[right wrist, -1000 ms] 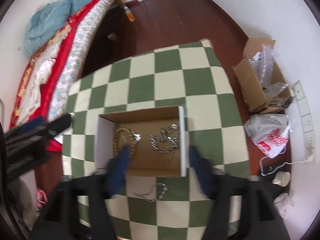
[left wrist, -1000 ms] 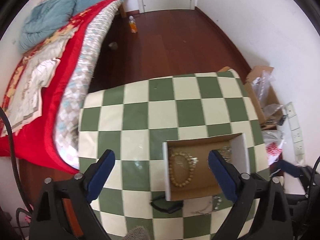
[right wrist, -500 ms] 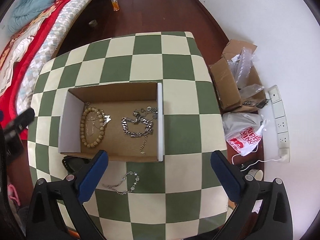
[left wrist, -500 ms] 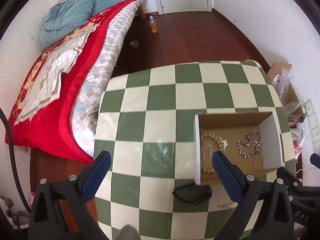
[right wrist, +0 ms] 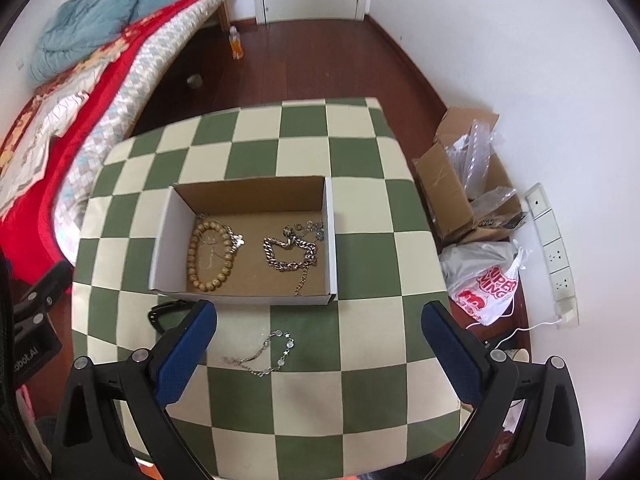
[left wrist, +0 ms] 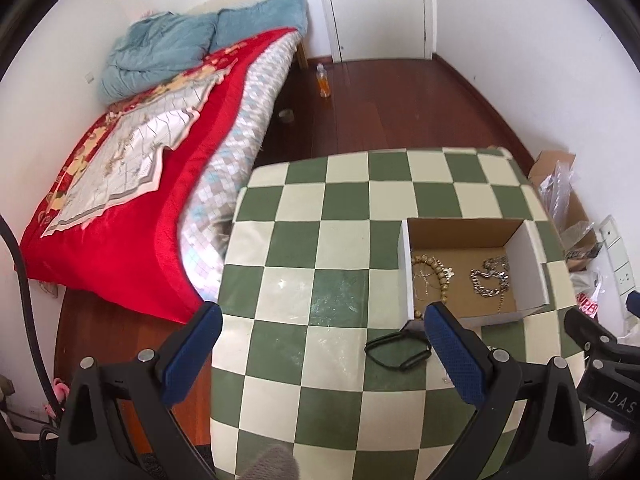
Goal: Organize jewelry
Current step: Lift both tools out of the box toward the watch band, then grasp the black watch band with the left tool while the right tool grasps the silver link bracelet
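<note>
Two handheld grippers, built alike: the left gripper (left wrist: 322, 338) and the right gripper (right wrist: 320, 334) each carry matte black angular frames with ribbed triangular braces, silver round screw heads at the joints, and long finger pads (right wrist: 185, 353) faced in textured blue rubber. White lettering marks each black housing. A black cable (left wrist: 20, 296) curves along the left unit's side.

Black band (left wrist: 396, 354) partly behind left jaws; box (left wrist: 404, 264) wall hides beads, prob.
</note>
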The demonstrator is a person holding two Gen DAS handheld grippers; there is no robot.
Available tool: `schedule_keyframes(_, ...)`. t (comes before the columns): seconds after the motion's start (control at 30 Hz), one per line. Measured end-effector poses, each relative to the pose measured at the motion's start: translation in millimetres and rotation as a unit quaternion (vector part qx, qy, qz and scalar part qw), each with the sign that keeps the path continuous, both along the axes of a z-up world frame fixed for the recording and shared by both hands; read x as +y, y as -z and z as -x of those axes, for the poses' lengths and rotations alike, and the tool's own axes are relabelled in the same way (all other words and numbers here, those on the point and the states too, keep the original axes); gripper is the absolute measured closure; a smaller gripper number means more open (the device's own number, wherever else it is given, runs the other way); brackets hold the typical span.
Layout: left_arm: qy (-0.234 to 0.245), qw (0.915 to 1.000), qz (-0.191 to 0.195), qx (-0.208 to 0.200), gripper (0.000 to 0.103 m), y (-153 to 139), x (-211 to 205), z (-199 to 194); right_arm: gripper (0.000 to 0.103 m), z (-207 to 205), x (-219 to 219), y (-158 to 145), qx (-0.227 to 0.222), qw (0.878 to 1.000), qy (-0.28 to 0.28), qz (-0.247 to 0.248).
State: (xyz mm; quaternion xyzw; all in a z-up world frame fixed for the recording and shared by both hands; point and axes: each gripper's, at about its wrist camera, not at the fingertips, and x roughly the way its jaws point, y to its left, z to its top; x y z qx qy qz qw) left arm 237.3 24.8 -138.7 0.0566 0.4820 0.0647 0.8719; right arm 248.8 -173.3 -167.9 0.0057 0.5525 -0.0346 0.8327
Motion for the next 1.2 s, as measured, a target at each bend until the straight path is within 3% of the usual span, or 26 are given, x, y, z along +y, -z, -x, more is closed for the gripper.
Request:
schedule_keyframes(0.2,0.004,0.9991,0.003,-0.042,0.0,-30,3,34,0.0,38,11,-36,-0.046,0.999,-0.005,0.004)
schedule_keyframes(0.37,-0.02,0.997,-0.008,-0.075,0.0,-52,10,58,0.0,67,18,-63,-0.081,0.997,-0.003,0.004)
schedule_keyframes(0.5,-0.026,0.9936,0.009,-0.11,0.0,-62,16,70,0.0,88,23,-82,-0.11,0.994,0.0,-0.005)
schedule_keyframes(0.6,-0.023,0.9939,0.024,-0.105,0.0,-57,22,67,0.0,99,24,-93,-0.132,0.991,0.004,-0.018)
schedule_keyframes(0.7,-0.021,0.997,0.022,-0.071,0.0,-34,26,56,0.0,104,20,-92,-0.134,0.991,0.018,-0.022)
schedule_keyframes(0.83,-0.037,0.9982,-0.036,-0.031,0.0,11,28,39,0.002,96,7,-60,-0.092,0.995,0.026,-0.041)
schedule_keyframes(0.87,-0.041,0.9977,-0.051,-0.017,0.0,25,29,34,0.01,93,4,-50,-0.079,0.995,0.029,-0.047)
schedule_keyframes(0.9,-0.043,0.9972,-0.061,-0.006,0.0,36,29,32,0.026,89,0,-36,-0.062,0.996,0.029,-0.057)
schedule_keyframes(0.97,-0.039,0.9962,-0.073,0.025,0.0,61,29,23,0.044,80,-8,0,-0.02,0.996,0.04,-0.077)
schedule_keyframes(1.0,-0.037,0.9956,-0.077,0.038,0.0,74,28,19,0.046,77,-10,13,-0.006,0.995,0.042,-0.085)
schedule_keyframes(1.1,-0.036,0.9943,-0.051,0.087,0.0,103,27,9,0.046,66,-17,63,0.04,0.991,0.061,-0.113)
schedule_keyframes(1.2,-0.064,0.9878,0.021,0.141,0.001,128,34,-2,0.046,58,-20,101,0.071,0.986,0.08,-0.125)
